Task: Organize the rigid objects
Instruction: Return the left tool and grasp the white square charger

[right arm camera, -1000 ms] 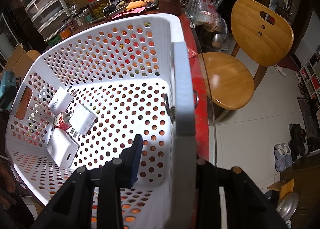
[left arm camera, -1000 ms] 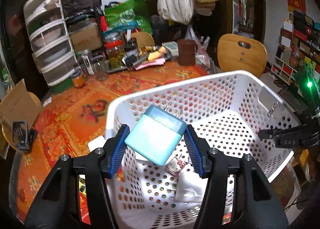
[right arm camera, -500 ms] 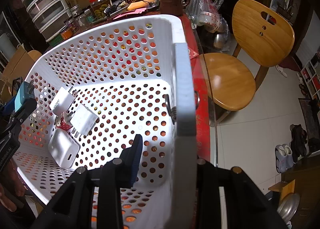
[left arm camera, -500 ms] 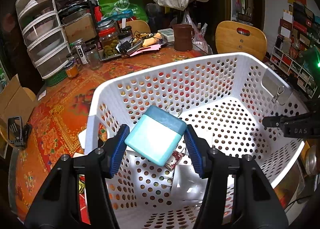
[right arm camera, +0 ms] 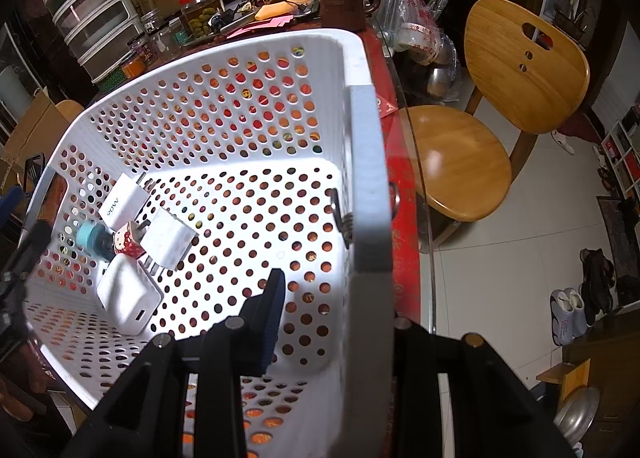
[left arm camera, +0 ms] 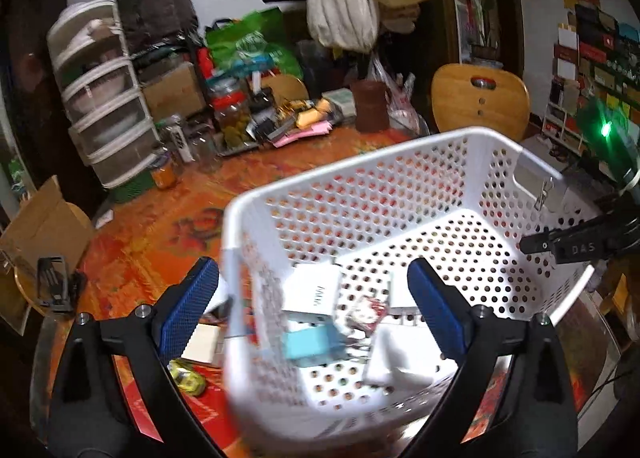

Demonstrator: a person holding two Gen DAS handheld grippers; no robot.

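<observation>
I read "DAS" in pale letters on the black gripper body by the basket's right rim. The white charger near the basket's left wall carries grey print I take as "50W", seen upside down. Other lettering is too blurred.

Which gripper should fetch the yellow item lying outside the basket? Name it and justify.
Left. The left gripper is open and holds nothing, and the yellow item lies on the tablecloth beside its left finger. The right gripper is shut on the white basket wall, steadying it.
</observation>
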